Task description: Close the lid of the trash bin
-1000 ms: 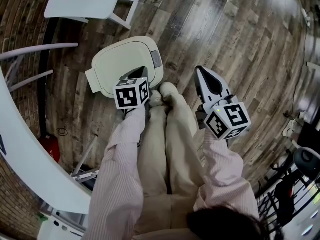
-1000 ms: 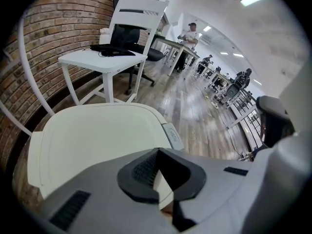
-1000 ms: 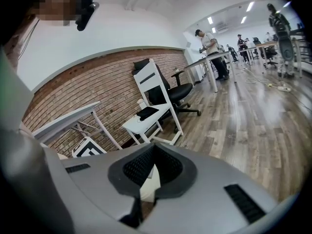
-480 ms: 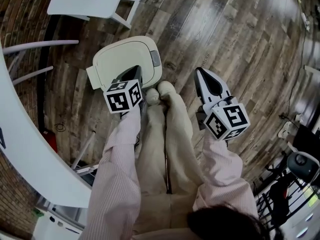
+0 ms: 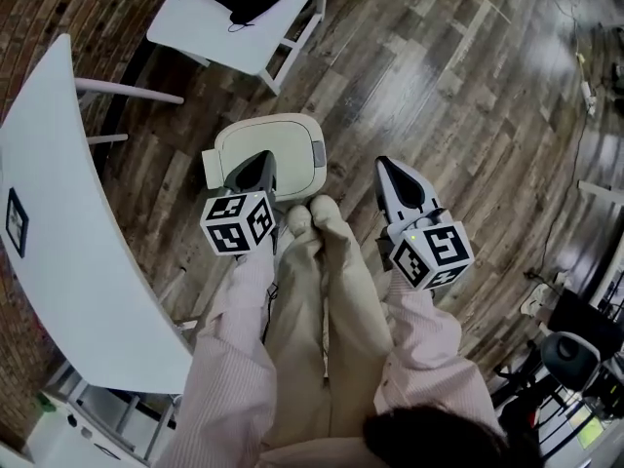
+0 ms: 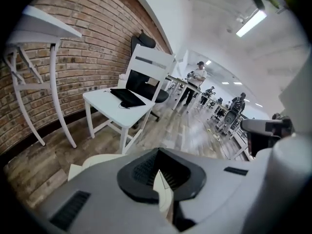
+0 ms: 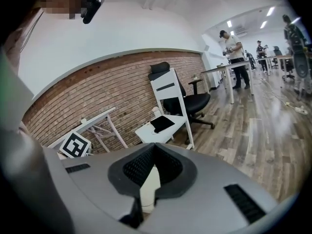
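Above the closed trash bin (image 5: 285,142) on the wood floor (image 5: 439,76).
I see the left hand-held gripper (image 5: 259,160) and right hand-held gripper (image 5: 384,164), jaws together, holding nothing.

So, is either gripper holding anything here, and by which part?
Nothing is held. The left gripper and the right gripper both have their jaws together with nothing between them. The trash bin stands below, lid down.

Open wood floor (image 5: 458,86) right of the trash bin (image 5: 283,144); white table (image 5: 68,222) close at left, white chair (image 5: 195,22) beyond.
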`<state>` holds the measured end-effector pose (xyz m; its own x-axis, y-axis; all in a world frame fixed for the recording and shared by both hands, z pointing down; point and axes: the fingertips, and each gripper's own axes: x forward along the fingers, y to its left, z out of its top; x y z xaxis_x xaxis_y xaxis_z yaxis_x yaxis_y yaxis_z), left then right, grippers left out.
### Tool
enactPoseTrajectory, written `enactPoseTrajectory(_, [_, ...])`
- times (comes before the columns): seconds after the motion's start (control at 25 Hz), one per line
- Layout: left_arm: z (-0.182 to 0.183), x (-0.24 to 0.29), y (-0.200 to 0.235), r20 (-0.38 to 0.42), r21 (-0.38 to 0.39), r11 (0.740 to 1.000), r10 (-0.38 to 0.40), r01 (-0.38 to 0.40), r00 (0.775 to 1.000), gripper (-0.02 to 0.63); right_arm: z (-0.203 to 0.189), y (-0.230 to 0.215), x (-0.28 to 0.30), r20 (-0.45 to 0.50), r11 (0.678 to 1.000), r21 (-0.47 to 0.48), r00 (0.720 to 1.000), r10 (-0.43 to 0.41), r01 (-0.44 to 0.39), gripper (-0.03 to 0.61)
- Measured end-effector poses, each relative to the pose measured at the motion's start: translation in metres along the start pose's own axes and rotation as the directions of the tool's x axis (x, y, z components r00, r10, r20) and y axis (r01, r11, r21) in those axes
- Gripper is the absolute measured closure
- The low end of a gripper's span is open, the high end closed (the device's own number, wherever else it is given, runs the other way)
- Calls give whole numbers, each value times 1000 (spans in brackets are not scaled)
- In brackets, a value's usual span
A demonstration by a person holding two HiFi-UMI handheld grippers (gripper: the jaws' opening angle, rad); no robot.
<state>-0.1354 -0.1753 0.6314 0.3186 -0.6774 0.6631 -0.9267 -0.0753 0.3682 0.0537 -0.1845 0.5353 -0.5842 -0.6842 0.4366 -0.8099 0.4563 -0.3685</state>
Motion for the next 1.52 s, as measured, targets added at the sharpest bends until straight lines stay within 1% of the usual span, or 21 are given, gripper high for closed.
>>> enactPoseTrajectory(0.2, [48,-27,-8,106,16,1000,12,-13,994,621,38,14,4,33,998,-47,998,47,-45,575])
enactPoseTrajectory(0.48, [94,-76,-23,196,36,999,14,-22,981,620,70,40,-6,33,993,-72,995,93,-91,575])
enactPoseTrajectory(0.64, [116,-109,-34,255,35,999,24,-34,967,620,91,55,-10,18,983,-125,990,140,-136,575])
enactPoseTrajectory(0.76, [136,-130,-39,308,38,998,35,-49,951,621,110,66,-10,28,973,-152,984,178,-171,575])
enactPoseTrajectory(0.92, [155,-155,-47,355,49,997,44,-66,934,620,131,78,-11,49,964,-168,976,214,-203,575])
enactPoseTrajectory(1.12, [176,-191,-53,413,53,995,59,-88,909,620,163,100,-20,98,952,-164,956,276,-258,575])
enactPoseTrajectory(1.52, [214,-263,-56,542,59,984,109,-167,833,621,208,136,-39,158,918,-216,916,369,-333,575])
